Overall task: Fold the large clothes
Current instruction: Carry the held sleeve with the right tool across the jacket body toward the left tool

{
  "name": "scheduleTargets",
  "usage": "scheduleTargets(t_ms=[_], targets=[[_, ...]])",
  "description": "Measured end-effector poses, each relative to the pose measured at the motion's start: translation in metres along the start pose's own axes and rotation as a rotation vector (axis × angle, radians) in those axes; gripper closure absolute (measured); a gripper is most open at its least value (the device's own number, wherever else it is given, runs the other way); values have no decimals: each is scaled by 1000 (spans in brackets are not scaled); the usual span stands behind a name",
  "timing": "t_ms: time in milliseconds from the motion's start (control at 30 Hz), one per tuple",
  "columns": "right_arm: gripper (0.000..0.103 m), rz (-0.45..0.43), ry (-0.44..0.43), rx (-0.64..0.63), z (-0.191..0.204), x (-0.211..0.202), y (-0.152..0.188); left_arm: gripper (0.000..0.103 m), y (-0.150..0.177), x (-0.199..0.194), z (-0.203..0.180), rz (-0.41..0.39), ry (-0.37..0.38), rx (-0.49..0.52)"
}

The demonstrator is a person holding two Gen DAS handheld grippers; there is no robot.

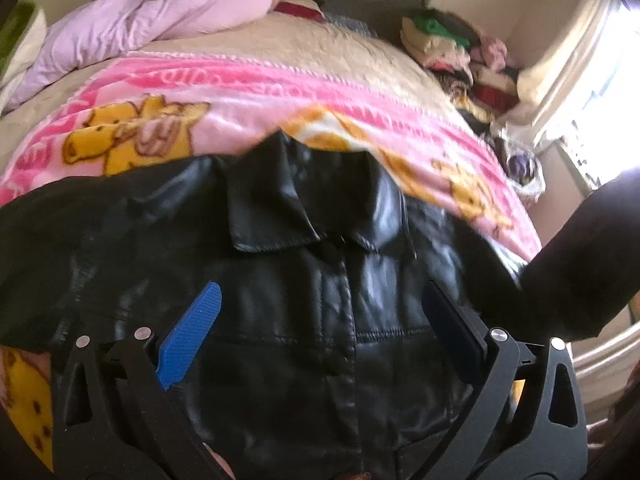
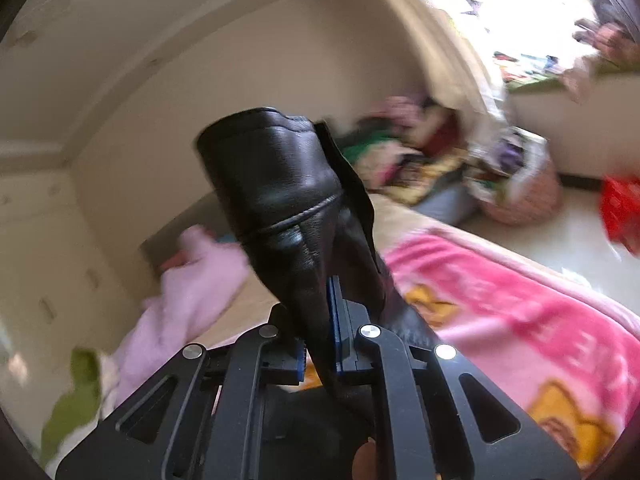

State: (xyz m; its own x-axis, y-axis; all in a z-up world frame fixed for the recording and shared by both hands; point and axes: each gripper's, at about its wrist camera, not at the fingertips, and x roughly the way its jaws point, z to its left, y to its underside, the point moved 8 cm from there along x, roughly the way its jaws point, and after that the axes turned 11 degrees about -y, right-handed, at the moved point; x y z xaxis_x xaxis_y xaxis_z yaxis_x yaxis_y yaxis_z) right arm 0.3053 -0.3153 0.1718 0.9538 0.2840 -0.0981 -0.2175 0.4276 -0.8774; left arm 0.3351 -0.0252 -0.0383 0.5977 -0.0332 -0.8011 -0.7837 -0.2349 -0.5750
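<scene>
- Black leather jacket (image 1: 304, 280) lies collar-up across our pink blanket (image 1: 248, 92), directly beneath the left gripper (image 1: 320, 328), whose jaws stand wide and empty.
- Our right gripper (image 2: 320, 332) pinches its sleeve (image 2: 280, 184), lifted clear, nearer for folding inward.

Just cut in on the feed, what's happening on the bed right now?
A person is folding a black leather jacket spread collar-up on a pink cartoon blanket on the bed. The right claw is shut on one black leather part of it, apparently a sleeve, and holds it up above the blanket. The left claw hangs open over the jacket's front, gripping nothing. A heap of other clothes sits beyond the bed.
</scene>
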Motion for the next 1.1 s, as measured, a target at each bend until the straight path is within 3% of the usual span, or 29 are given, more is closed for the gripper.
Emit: scheduleTargets(t_ms=[200, 300, 467, 533, 633, 767, 933, 1033, 1100], targets=[[94, 80, -196, -70, 77, 36, 24, 9, -15, -23, 30, -25, 75, -101], [94, 129, -286, -81, 113, 45, 54, 9, -21, -35, 46, -41, 110, -144], [94, 229, -382, -118, 155, 63, 105, 9, -26, -55, 70, -55, 295, -273], [94, 273, -396, -130, 167, 70, 127, 9, -27, -61, 82, -73, 359, -320], [94, 333, -399, -156, 185, 82, 164, 9, -26, -62, 103, -73, 396, -378], [94, 411, -374, -169, 194, 99, 211, 9, -16, -59, 116, -61, 448, -398], [92, 518, -321, -180, 198, 113, 261, 9, -16, -65, 121, -95, 572, -462], [86, 569, -320, -196, 203, 114, 286, 9, -14, -62, 114, -79, 537, -392], [67, 607, -317, -202, 205, 113, 299, 9, -11, -54, 114, -61, 483, -371]])
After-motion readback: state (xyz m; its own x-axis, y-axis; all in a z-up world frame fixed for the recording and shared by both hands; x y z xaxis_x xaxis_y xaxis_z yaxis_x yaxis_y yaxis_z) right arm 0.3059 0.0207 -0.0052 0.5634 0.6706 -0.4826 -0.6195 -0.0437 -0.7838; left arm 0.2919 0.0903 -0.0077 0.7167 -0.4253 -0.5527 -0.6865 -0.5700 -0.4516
